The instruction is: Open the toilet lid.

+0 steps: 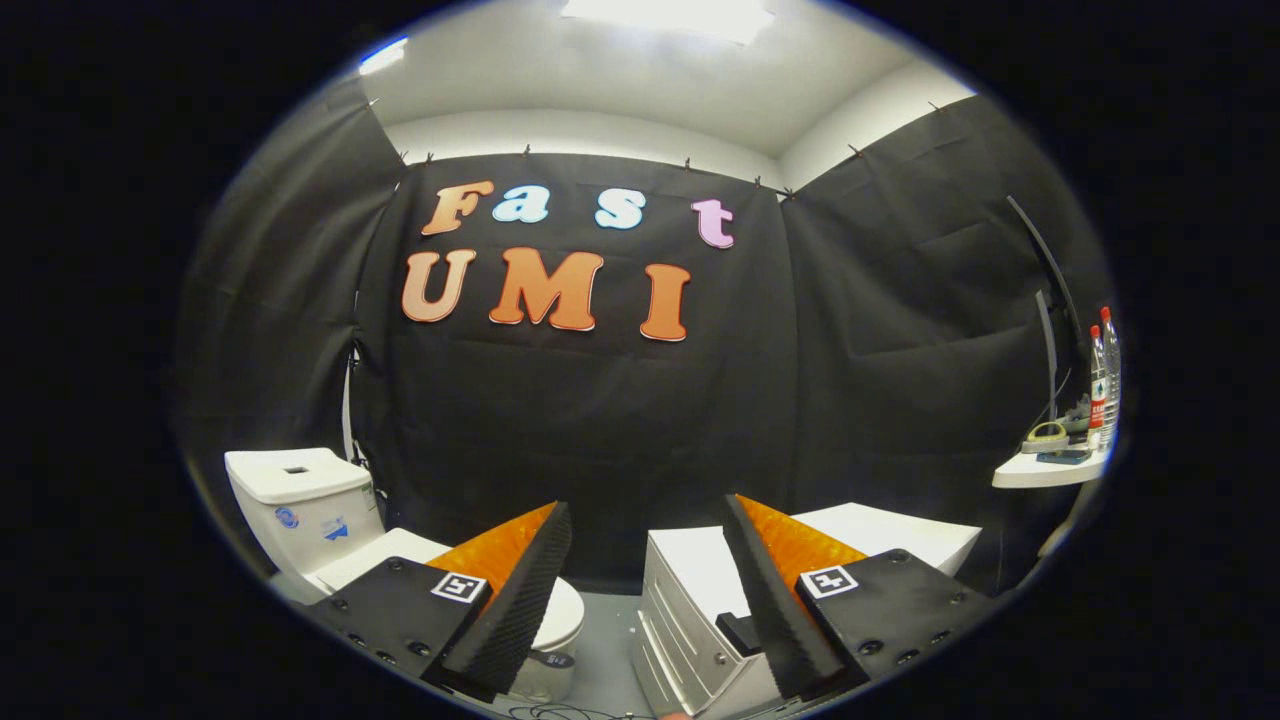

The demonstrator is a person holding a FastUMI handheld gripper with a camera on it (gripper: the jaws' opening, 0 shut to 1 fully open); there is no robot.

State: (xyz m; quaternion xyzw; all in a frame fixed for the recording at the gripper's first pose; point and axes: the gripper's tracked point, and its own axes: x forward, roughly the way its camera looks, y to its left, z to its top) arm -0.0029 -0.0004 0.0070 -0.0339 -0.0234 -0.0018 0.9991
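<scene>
Gripper: held level, raised.
Fingers: spread wide apart, tips converging forward, nothing between them.

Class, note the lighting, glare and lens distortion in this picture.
Gripper view: a ceiling light glares white, blown out; the fisheye lens bows the shelf and the walls; the toilet is evenly lit and sharp; the tool is open, its fingers large and close.
</scene>
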